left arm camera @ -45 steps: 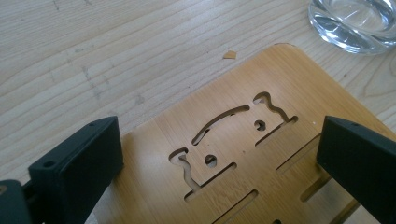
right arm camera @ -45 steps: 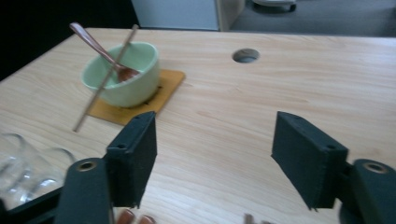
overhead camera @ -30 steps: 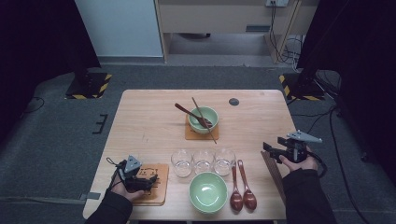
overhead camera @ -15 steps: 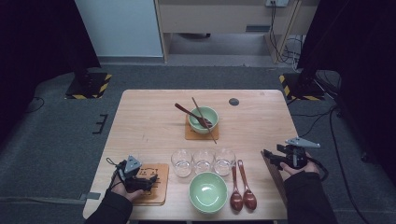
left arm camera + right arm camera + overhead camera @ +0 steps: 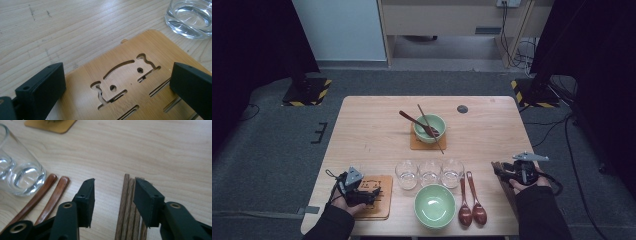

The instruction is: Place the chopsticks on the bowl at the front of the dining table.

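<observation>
Our right gripper [image 5: 113,200] hangs low over the wooden chopsticks [image 5: 126,205], which lie bundled on the desk [image 5: 372,125] near its right edge, right of the 2 brown spoons [image 5: 472,200]. Its jaws have just been closing and now straddle the sticks, not yet pressing them. Our left gripper [image 5: 117,82] rests over the bamboo coaster [image 5: 130,82], jaws wide apart.
</observation>
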Demonstrator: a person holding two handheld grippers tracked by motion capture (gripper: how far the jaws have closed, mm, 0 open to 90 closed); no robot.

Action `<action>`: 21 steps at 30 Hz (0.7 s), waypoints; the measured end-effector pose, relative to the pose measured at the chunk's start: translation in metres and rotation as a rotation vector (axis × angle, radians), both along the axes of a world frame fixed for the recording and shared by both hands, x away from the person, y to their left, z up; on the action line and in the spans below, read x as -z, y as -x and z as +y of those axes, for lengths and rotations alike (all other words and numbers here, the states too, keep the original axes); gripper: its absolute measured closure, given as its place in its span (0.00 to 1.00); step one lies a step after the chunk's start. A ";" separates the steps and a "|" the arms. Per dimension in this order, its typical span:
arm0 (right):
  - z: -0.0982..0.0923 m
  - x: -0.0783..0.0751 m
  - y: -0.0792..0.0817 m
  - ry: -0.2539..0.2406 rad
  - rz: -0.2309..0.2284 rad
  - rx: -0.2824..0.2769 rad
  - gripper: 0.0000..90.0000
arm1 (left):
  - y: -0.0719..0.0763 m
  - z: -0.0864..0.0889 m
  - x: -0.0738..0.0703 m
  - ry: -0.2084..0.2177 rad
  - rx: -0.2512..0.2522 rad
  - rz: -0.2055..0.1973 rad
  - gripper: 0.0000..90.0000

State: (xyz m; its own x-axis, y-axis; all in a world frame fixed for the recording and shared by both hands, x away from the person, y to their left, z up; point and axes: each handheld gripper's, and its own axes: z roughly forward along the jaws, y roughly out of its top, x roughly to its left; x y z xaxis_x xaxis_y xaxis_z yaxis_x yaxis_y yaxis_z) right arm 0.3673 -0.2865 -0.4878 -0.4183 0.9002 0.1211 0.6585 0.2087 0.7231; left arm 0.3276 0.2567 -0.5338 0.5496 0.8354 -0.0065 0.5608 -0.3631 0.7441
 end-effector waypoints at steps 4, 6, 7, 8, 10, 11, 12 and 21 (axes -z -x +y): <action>0.001 0.005 0.000 0.024 0.041 -0.011 0.67 | 0.000 0.000 0.000 -0.001 0.000 0.000 0.00; 0.000 0.008 -0.001 0.037 0.053 -0.016 0.71 | 0.000 0.000 0.000 0.000 0.000 -0.001 0.00; 0.000 0.010 -0.001 0.044 0.060 -0.019 0.73 | 0.000 0.000 0.000 0.000 0.000 -0.001 0.00; 0.000 0.010 -0.001 0.047 0.069 -0.016 0.75 | 0.000 0.000 0.000 0.000 -0.001 -0.001 0.00; -0.001 0.011 -0.001 0.049 0.078 -0.017 0.77 | 0.000 0.000 0.000 0.000 -0.001 -0.001 0.00; -0.001 0.012 -0.001 0.051 0.082 -0.019 0.78 | 0.000 0.000 0.000 0.000 0.000 -0.001 0.00; -0.001 0.012 -0.001 0.051 0.086 -0.019 0.79 | 0.000 0.000 0.000 0.000 0.000 0.000 0.00; 0.001 0.017 -0.002 0.061 0.134 -0.023 0.81 | 0.000 0.001 0.000 0.008 0.000 0.001 0.00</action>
State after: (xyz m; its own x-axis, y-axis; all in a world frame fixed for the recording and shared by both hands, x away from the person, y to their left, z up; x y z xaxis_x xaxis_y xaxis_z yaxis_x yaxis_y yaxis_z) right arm 0.3688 -0.2850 -0.5047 -0.4226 0.8980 0.1227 0.7429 0.2656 0.6145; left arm 0.3278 0.2573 -0.5338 0.5495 0.8354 -0.0137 0.5614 -0.3570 0.7466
